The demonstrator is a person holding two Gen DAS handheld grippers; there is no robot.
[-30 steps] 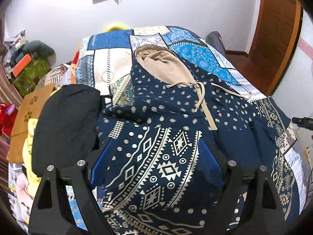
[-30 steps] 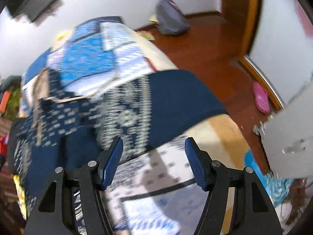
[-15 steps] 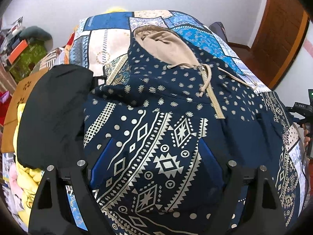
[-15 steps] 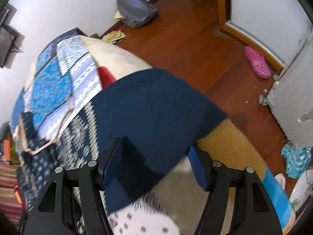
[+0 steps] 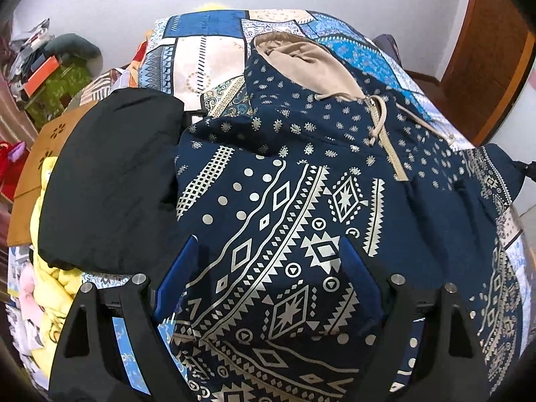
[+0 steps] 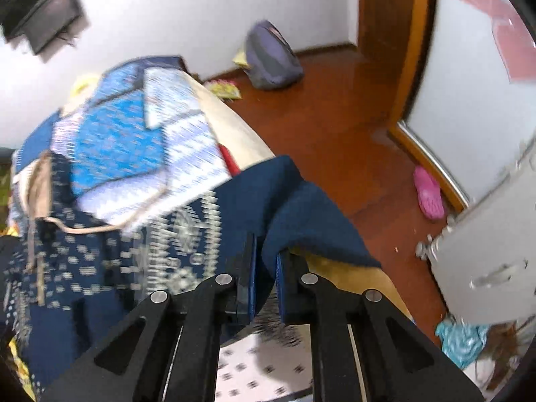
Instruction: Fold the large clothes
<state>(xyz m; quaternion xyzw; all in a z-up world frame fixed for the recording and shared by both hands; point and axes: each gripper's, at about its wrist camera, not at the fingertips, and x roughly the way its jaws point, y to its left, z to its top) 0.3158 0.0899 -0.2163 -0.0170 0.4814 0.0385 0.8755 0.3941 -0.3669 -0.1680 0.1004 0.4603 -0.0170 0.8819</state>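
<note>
On my left side little has changed: the left gripper (image 5: 264, 284) has sunk a touch closer to the navy patterned hoodie (image 5: 301, 201), its fingers spread wide over the printed panel and clamped on nothing. That hoodie lies spread face-up across the bed (image 5: 207, 53), tan-lined hood towards the wall, with one folded black garment (image 5: 110, 174) just beside it at the left. Further right is the real change: the right gripper (image 6: 266, 284) has just been closing, and its fingers are now pinched tight on the plain navy sleeve end (image 6: 301, 211), which is bunched and raised off the mattress edge. I take that as the first fold starting, the sleeve ready to be carried inward. Count: one hoodie, one black garment, two grippers, one pink slipper (image 6: 427, 194) on the floor.
</note>
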